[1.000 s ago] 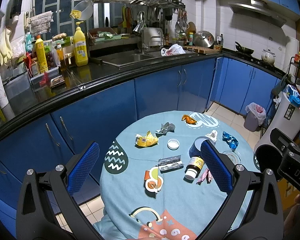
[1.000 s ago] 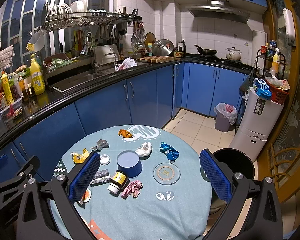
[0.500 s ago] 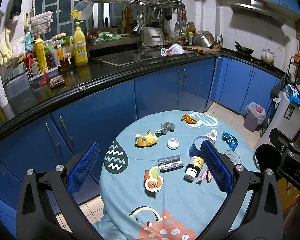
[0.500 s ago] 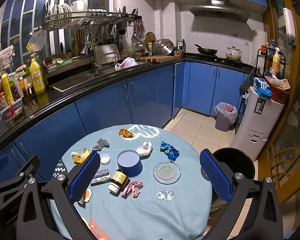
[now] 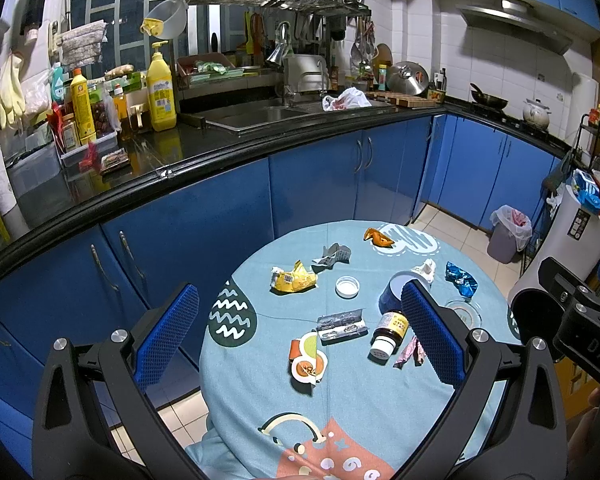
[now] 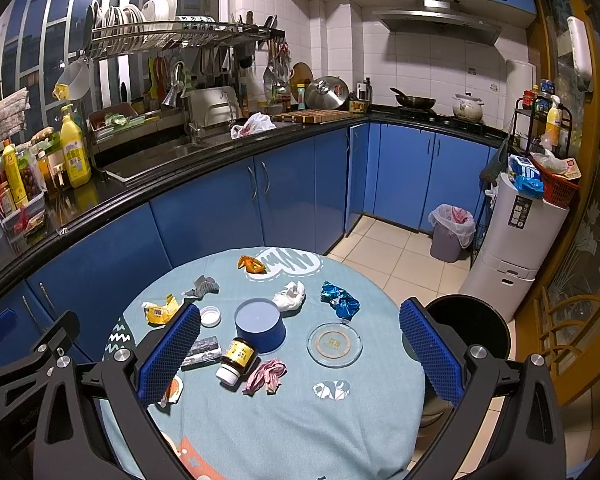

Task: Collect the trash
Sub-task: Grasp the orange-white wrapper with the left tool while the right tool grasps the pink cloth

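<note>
Right gripper [image 6: 300, 352] fingers apart above littered table [image 6: 300, 420].

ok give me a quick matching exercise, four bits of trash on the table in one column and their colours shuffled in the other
Things:
1. wrapper by the glass dish
2. wrapper near the bottle cap
3. tissue behind the round tin
4. wrapper beside the bottle

Colours:
A. pink
B. white
C. blue
D. yellow

Pairs: 1-C, 2-D, 3-B, 4-A

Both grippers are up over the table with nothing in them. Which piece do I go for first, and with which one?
Probably lower the right hand-held gripper, open and empty, onto the pink wrapper. It lies loose between the jaws, and the black bin stands beside the table on that side.
</note>
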Demonstrator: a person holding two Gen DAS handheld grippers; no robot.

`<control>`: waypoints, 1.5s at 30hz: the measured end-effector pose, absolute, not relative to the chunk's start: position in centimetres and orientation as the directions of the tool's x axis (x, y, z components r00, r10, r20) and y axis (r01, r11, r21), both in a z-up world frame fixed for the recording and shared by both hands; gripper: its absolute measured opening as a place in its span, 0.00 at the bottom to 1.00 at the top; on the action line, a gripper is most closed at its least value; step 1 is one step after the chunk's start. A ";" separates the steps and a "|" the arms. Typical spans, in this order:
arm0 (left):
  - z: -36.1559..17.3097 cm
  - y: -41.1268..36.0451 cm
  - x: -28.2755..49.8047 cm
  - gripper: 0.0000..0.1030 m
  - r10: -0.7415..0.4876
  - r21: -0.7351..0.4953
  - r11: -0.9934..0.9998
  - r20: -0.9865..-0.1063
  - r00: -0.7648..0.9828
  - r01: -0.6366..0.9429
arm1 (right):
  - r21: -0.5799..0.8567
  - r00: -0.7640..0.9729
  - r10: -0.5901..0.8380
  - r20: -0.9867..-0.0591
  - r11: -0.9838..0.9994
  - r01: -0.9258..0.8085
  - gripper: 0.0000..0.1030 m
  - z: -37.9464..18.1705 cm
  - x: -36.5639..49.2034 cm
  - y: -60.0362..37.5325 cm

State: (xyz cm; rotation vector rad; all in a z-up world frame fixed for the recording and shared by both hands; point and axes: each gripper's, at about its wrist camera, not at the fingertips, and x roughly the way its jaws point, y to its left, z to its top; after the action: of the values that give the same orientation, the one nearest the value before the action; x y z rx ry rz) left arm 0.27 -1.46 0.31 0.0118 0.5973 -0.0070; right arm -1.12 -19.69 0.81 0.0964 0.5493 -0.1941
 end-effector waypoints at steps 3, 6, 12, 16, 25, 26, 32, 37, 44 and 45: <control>0.0 -1.0 -0.1 0.97 -0.007 0.008 1.000 -0.563 0.827 0.014 | 0.039 0.835 -0.158 -0.527 0.977 0.209 0.94 0.8 -1.1 -19.7; 0.0 -0.9 0.0 0.97 -0.007 0.007 1.000 -0.563 0.827 0.014 | 0.040 0.834 -0.157 -0.528 0.977 0.209 0.94 0.9 -1.1 -19.5; -0.1 -1.0 0.0 0.97 -0.009 0.006 1.000 -0.567 0.824 0.015 | 0.038 0.833 -0.157 -0.531 0.977 0.209 0.94 0.7 -1.0 -19.5; -1.2 -0.7 0.9 0.97 -0.038 -0.012 0.999 -0.610 0.791 0.040 | 0.043 0.823 -0.144 -0.550 0.979 0.200 0.94 -0.1 -0.7 -19.5; -10.2 0.0 5.0 0.97 -0.096 -0.049 0.994 -0.842 0.531 0.101 | 0.028 0.625 -0.095 -0.775 0.983 0.184 0.94 -8.7 3.4 -20.0; -11.1 0.0 5.0 0.97 -0.094 -0.044 0.993 -0.852 0.515 0.109 | 0.007 0.606 -0.104 -0.789 0.984 0.179 0.94 -9.6 3.6 -19.8; -14.5 0.0 6.0 0.90 -0.133 -0.074 0.986 -0.891 0.433 0.152 | -0.010 0.527 -0.111 -0.842 0.982 0.190 0.94 -12.6 4.8 -20.3; -15.1 -0.2 7.5 0.88 -0.128 -0.074 0.987 -0.897 0.423 0.141 | -0.006 0.479 -0.106 -0.872 0.978 0.206 0.94 -14.4 6.2 -21.0; -17.1 -1.2 9.7 0.80 -0.067 -0.017 0.991 -0.920 0.386 0.130 | 0.000 0.418 -0.105 -0.902 0.970 0.244 0.94 -16.2 8.3 -22.4; -17.5 -1.2 10.1 0.79 -0.064 -0.016 0.991 -0.925 0.375 0.130 | 0.004 0.419 -0.108 -0.902 0.966 0.257 0.94 -16.2 8.4 -22.8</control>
State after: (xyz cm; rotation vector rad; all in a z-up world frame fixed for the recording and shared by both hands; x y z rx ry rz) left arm 10.13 -1.23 -17.51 0.0627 1.1802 -0.1242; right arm 8.42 -22.81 -16.23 0.1492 1.1162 -0.2298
